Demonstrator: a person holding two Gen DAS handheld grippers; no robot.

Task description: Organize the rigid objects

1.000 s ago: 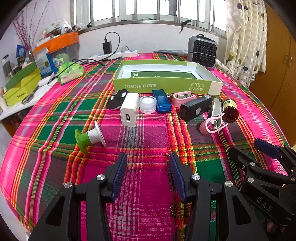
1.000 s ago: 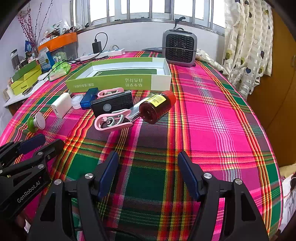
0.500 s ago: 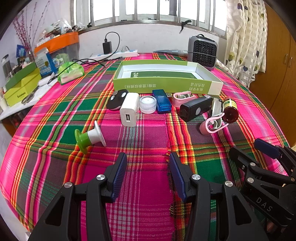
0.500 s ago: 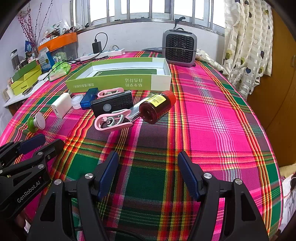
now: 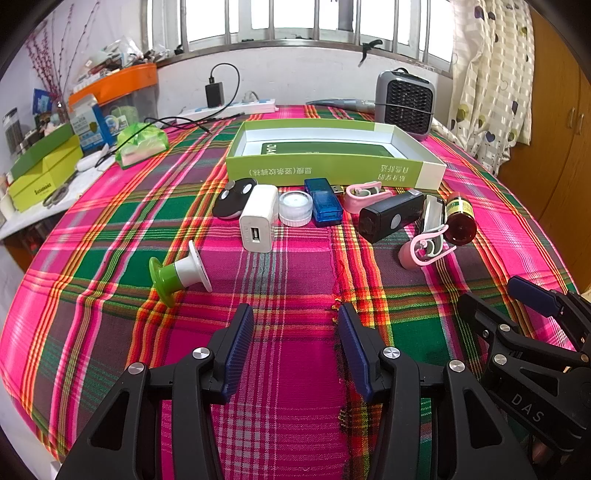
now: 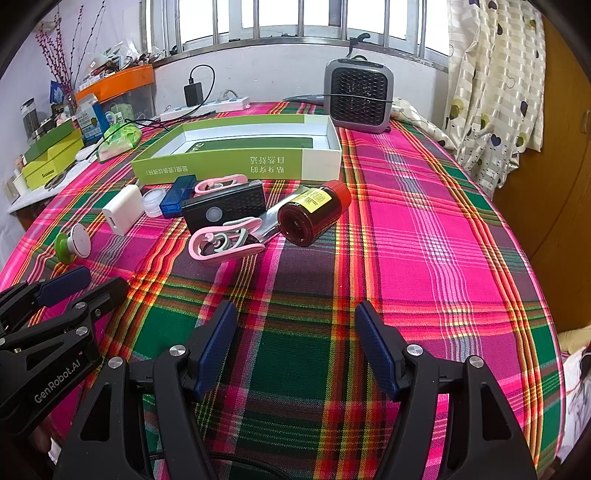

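Both hand-held grippers, left (image 5: 291,347) and right (image 6: 295,341), are hovering wide apart and empty. The clutter is sitting at 12 o'clock, just before the green box (image 5: 334,171). The brown bottle (image 6: 314,216) is lying sideways, so it's probably rolling if nudged.

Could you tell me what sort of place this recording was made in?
Probably a lived-in home room: a plaid-clothed table, a heart-patterned curtain beside a barred window, and a small grey fan heater.
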